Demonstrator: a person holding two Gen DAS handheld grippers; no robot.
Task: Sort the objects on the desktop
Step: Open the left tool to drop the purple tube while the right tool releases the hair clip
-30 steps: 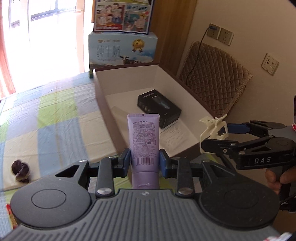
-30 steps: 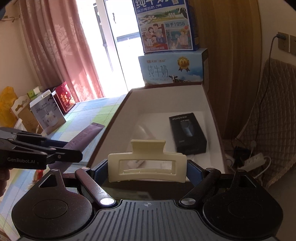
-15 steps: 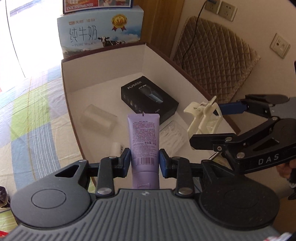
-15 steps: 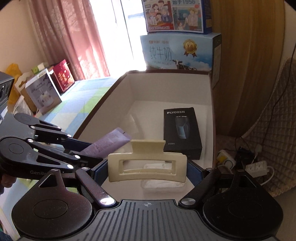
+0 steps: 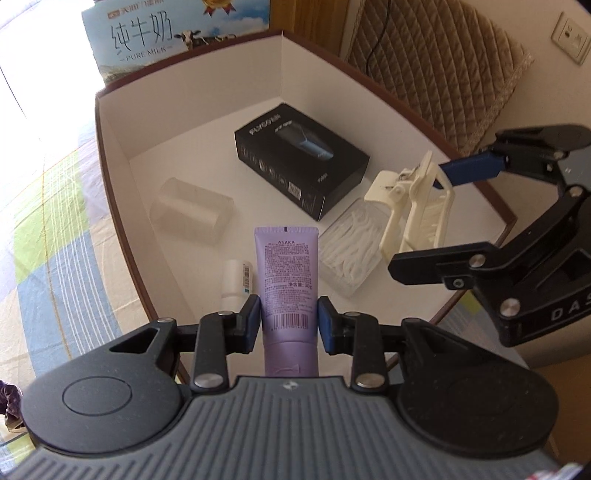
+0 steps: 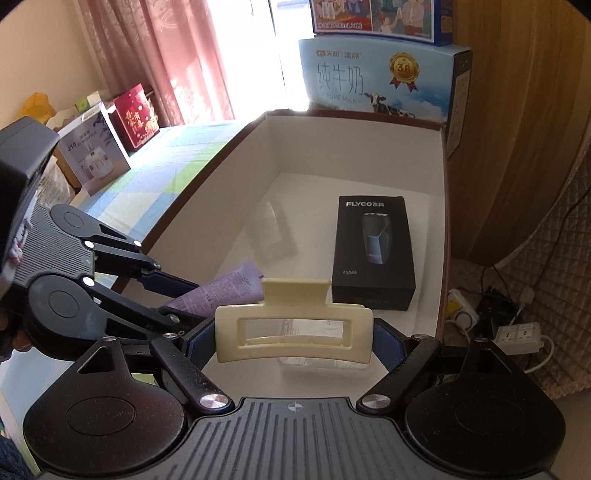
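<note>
Beyond the far wall of what I'm working over, I see a blue milk carton (image 6: 376, 79) marked "PURE MILK", with a cow and a gold medal printed on it. A second carton (image 6: 376, 16) with cartoon figures sits on top of it. Pink curtains (image 6: 155, 55) hang by the bright window. A checked cloth (image 5: 55, 236) in blue, green and cream covers the surface. To the right I see a quilted chair back (image 5: 436, 59), a wall socket (image 5: 572, 33) and a white power strip (image 6: 521, 338) on the floor.

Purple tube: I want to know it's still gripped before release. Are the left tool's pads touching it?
Touching. In the left wrist view both blue pads press against the sides of the purple tube.
</note>
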